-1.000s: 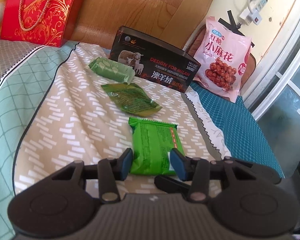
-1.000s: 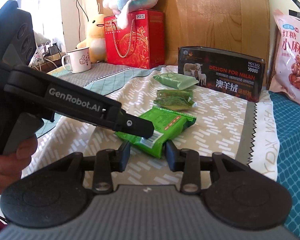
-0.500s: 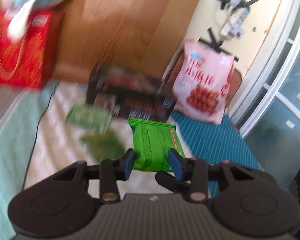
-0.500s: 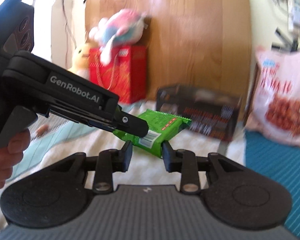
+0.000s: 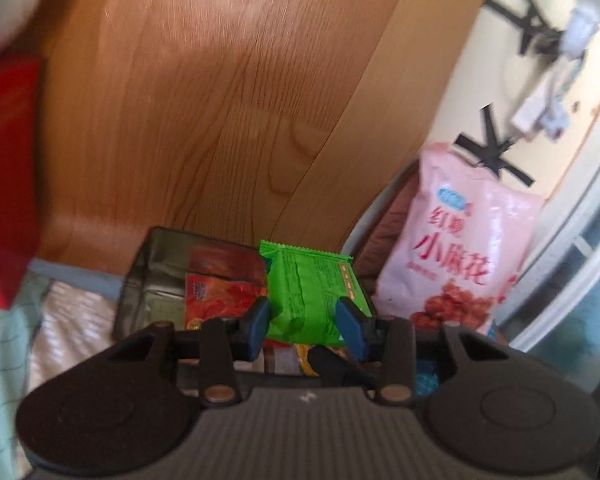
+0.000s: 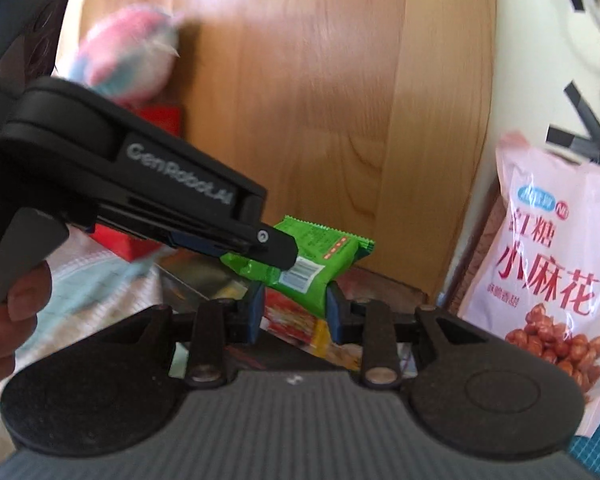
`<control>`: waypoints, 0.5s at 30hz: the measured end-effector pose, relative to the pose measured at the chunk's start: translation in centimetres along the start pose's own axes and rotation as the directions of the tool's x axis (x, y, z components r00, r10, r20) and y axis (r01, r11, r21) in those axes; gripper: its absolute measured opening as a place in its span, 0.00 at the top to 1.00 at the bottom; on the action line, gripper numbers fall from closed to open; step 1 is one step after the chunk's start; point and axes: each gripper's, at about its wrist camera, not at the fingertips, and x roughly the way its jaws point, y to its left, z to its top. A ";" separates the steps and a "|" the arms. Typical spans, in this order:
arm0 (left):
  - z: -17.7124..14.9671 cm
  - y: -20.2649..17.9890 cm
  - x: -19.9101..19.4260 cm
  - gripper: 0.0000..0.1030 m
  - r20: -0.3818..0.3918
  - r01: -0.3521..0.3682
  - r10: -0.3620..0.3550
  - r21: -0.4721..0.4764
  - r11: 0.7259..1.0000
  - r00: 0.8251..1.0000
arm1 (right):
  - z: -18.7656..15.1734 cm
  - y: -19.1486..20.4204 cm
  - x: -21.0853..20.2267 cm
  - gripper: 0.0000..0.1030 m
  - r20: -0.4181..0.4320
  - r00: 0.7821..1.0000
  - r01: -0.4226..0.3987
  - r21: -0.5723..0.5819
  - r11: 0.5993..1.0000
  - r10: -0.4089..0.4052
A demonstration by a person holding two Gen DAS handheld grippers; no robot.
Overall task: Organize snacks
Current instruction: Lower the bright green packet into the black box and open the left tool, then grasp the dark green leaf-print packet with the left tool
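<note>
Both hands have just carried the bright green foil snack packet [image 5: 306, 292] up off the patterned bedspread [image 5: 72, 316], and it now hangs in the air over the dark open box [image 5: 160, 272] that stands against the wooden headboard [image 5: 220, 100]. A second ago the packet lay flat on the bed in line with two other green packets; those have dropped out of sight.

The left gripper [image 5: 306, 322] grasps the packet's near end between its blue-padded fingers [image 5: 256, 320]. The right gripper [image 6: 294, 310] pinches a lower corner of the same packet [image 6: 312, 260]; its fingers have closed a little further in the last second, and the foil sits pressed between them.

In the left wrist view the box lies from nine to six o'clock of the packet, with red and orange wrappers [image 5: 220, 288] already inside. The pink bag of twisted dough snacks [image 5: 464, 248] leans at three o'clock.

To my eye the carry is nearly done: what remains is to lower the packet in among those wrappers and let go.
</note>
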 end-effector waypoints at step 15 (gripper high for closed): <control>-3.2 4.2 -6.2 0.62 0.050 0.028 -0.024 -0.092 0.995 0.998 | -4.1 -0.3 -4.7 0.52 0.064 0.990 -0.131 0.117 0.984 0.125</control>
